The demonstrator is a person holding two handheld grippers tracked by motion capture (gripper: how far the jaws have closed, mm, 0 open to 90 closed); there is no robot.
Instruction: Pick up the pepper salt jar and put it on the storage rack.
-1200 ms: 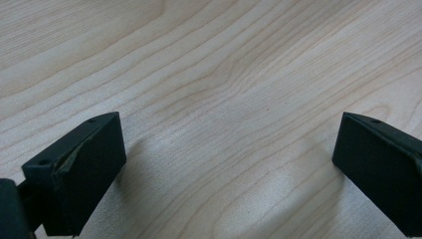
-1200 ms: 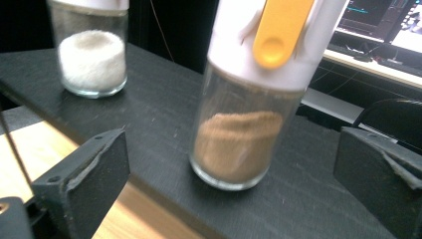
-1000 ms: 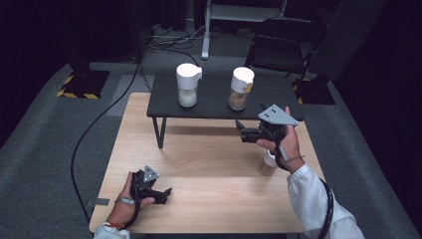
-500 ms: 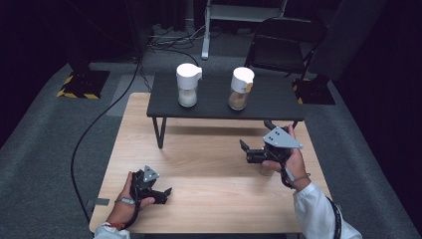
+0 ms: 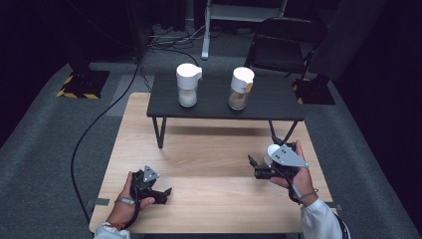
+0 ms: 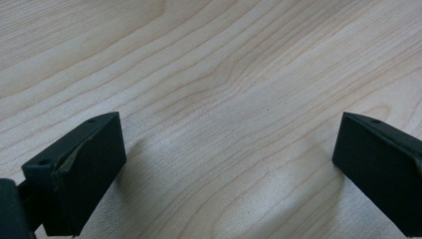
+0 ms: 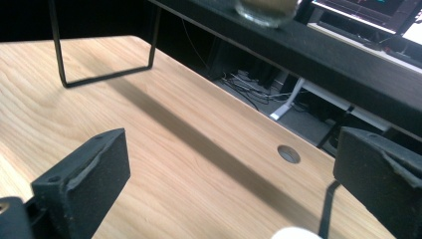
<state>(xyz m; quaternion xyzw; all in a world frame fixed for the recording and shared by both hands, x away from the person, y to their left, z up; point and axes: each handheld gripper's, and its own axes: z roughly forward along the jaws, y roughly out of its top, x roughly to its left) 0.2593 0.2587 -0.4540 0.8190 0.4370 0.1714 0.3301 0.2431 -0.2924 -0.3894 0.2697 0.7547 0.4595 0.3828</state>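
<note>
On the near left of the wooden table (image 5: 209,149), the left tool (image 5: 166,191) rests low in the person's left hand (image 5: 130,196), just above the wood. Its own view shows both black jaws spread wide apart over bare wood grain, holding nothing.

Farther back, a low black shelf (image 5: 219,99) on thin legs stands across the far half of the table. Two white-lidded jars stand upright on it, well apart from each other: the left jar (image 5: 188,84) holds something pale, the right jar (image 5: 241,88) something brown.

At the near right, the right hand (image 5: 293,174) holds the right tool (image 5: 251,163) just above the table, pointing left, with its grey plate on top. Its jaws are also wide apart and hold nothing; between them its own view shows the wood, a small round hole (image 7: 289,154) in the table and the shelf's edge with the base of a jar above. A small white thing (image 5: 272,151) sits just behind this tool, partly hidden by it; what it is cannot be told. Both jars are well away from both tools.
</note>
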